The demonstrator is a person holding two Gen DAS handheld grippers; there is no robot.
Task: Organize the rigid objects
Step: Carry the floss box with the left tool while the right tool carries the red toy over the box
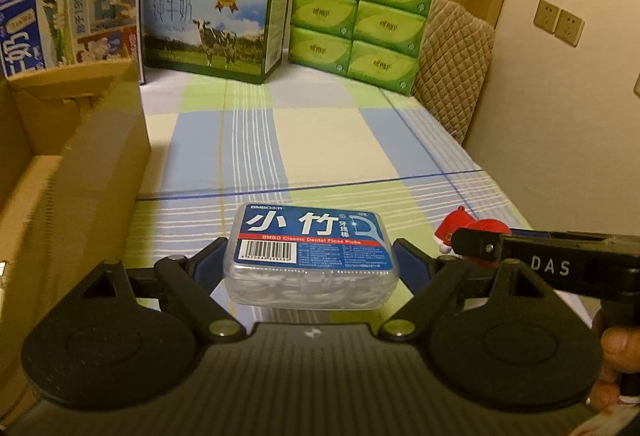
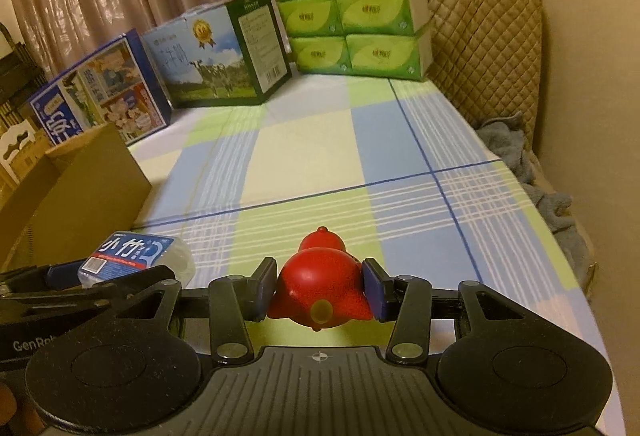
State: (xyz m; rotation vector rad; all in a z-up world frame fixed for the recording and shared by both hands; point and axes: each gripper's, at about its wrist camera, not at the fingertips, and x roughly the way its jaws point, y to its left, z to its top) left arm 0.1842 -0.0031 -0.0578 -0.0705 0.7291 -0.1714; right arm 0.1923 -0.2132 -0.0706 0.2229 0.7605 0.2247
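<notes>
Cardboard box [image 1: 72, 156]: open-topped, at the left edge of the bench [image 1: 320, 140]; probably where the things are to go.
Left claw [image 1: 310, 260]: jaws wide, pads pressed on both ends of the floss-pick box [image 1: 310, 256], carried clear above the checked cloth near the front edge.
Right claw [image 2: 320, 292]: narrowed onto the red toy [image 2: 318, 288], pads against its two sides, held aloft just right of the left claw.
Step in hand: both things gripped and lifted; carrying stage, by my reading.
Next move: swing each load left over the cardboard box, one at a time so the claws do not collide, then lower and release.
Unclear: the box interior is mostly out of view.
</notes>
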